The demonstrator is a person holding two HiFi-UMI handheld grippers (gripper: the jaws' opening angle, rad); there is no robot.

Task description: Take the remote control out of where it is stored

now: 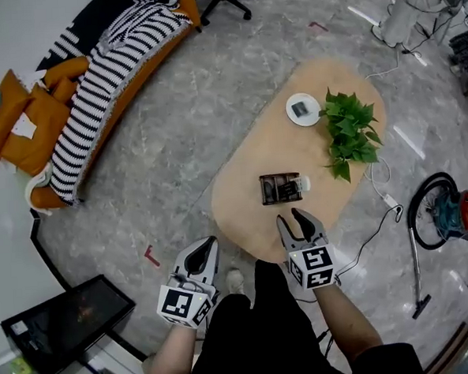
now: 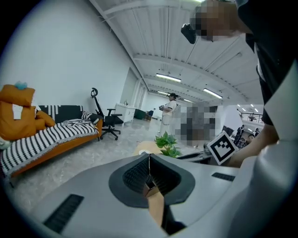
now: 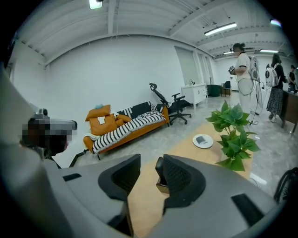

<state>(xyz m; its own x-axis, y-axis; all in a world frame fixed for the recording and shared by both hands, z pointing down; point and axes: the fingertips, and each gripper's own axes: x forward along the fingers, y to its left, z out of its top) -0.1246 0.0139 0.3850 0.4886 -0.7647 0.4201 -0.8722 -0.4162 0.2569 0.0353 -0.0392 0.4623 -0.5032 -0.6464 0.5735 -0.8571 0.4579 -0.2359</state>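
A dark open holder (image 1: 280,189) stands on the oval wooden table (image 1: 251,213), with dark remote controls stood in it and a white piece at its right end. My right gripper (image 1: 289,215) hovers over the table's near edge, just short of the holder, open with nothing between its fingers. In the right gripper view, the holder (image 3: 160,180) shows beyond the gap of the right gripper (image 3: 149,160). My left gripper (image 1: 213,241) is off the table's near left edge, over the floor. In the left gripper view, the left gripper (image 2: 149,156) is shut and empty.
A potted green plant (image 1: 349,128) and a white round dish (image 1: 303,108) sit on the table's far half. A sofa with a striped blanket (image 1: 109,79) lies at the left, a vacuum cleaner (image 1: 451,212) at the right, a flat screen (image 1: 68,319) on the floor near left.
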